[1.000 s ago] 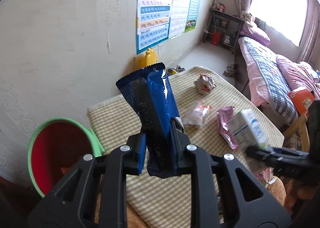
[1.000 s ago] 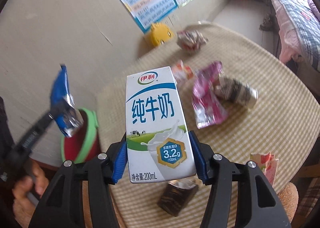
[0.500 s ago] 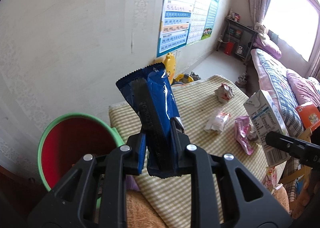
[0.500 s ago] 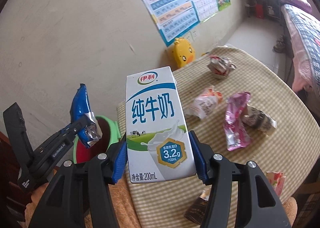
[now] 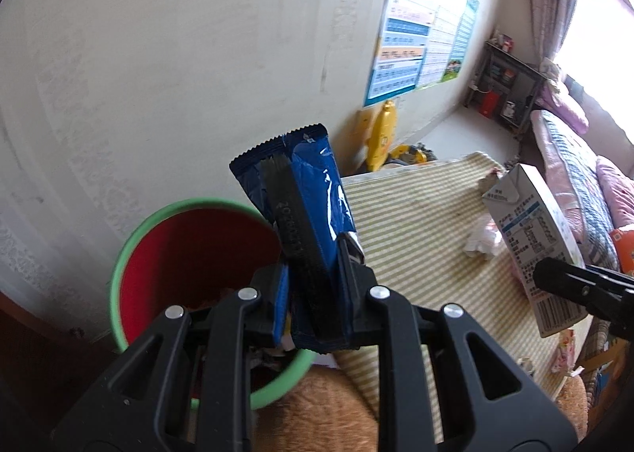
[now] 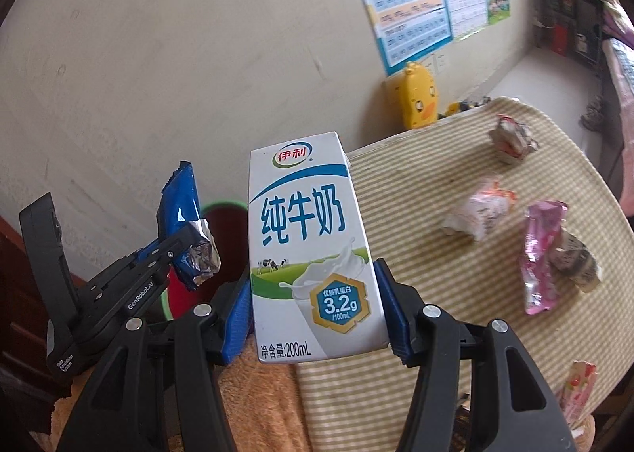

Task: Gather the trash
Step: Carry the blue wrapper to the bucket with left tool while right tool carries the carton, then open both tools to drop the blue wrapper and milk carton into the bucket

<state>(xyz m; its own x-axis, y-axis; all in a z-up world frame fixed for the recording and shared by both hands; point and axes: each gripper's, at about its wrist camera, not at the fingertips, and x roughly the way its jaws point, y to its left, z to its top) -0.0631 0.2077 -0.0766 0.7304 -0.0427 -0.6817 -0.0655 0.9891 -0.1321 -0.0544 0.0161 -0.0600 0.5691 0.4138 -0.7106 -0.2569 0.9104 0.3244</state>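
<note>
My left gripper point(image 5: 313, 293) is shut on a blue snack wrapper point(image 5: 305, 214) and holds it upright above the right rim of a red bin with a green rim point(image 5: 174, 246). My right gripper point(image 6: 313, 317) is shut on a white milk carton point(image 6: 309, 254), held upright over the table's left end. The left gripper point(image 6: 174, 250) with the wrapper point(image 6: 182, 214) shows left of the carton in the right wrist view, the bin point(image 6: 222, 210) behind them. The carton also shows in the left wrist view point(image 5: 531, 246).
A checked table point(image 6: 455, 273) carries several crumpled wrappers, among them a pink pouch point(image 6: 543, 254) and a white-orange wrapper point(image 6: 483, 210). A yellow duck toy point(image 6: 418, 95) stands by the wall. An orange fuzzy cloth point(image 6: 257, 392) lies below the grippers. A bed point(image 5: 574, 159) is far right.
Both grippers have swung left toward the bin. The bin now looks larger and sits right under the blue wrapper. The carton has come closer to the left gripper.
</note>
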